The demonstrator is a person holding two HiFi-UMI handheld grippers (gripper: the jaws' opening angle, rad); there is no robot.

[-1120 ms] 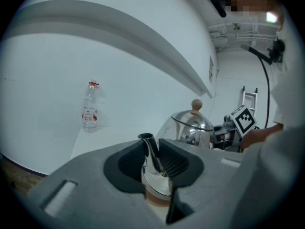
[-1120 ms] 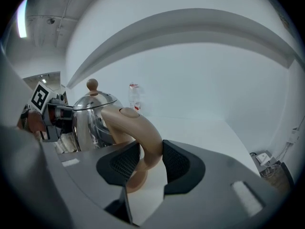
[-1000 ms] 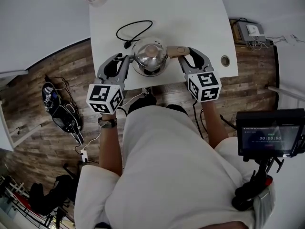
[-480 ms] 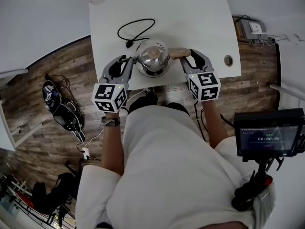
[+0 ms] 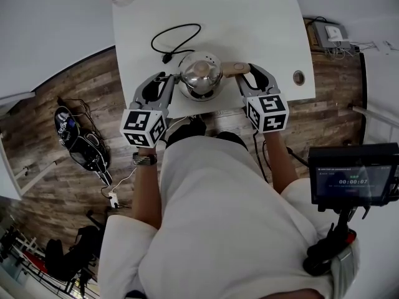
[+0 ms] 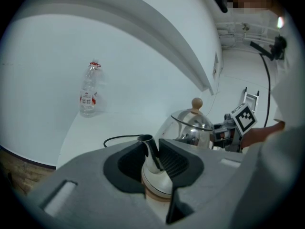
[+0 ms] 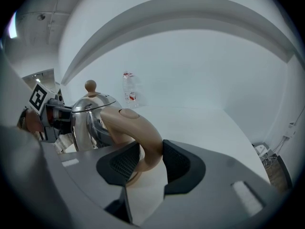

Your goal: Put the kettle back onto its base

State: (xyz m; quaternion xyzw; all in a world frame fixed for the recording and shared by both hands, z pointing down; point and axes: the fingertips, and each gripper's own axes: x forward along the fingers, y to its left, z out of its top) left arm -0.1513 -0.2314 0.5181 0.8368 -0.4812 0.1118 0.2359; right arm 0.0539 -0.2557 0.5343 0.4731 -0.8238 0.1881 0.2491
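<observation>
Kettle [image 5: 199, 73]: steel dome with a knob lid, at the near edge of the white table [image 5: 262, 23]. Left gripper [image 5: 168, 80] is at the kettle's 9 o'clock, pads clamped on the spout [image 6: 149, 152]. Right gripper [image 5: 242, 75] is at 3 o'clock, pads clamped on the tan handle [image 7: 143, 128]. Black cord [image 5: 177, 36] lies looped at 11 o'clock, just beyond the kettle.

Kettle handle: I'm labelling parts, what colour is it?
The handle is beige, clearest in right gripper view.
</observation>
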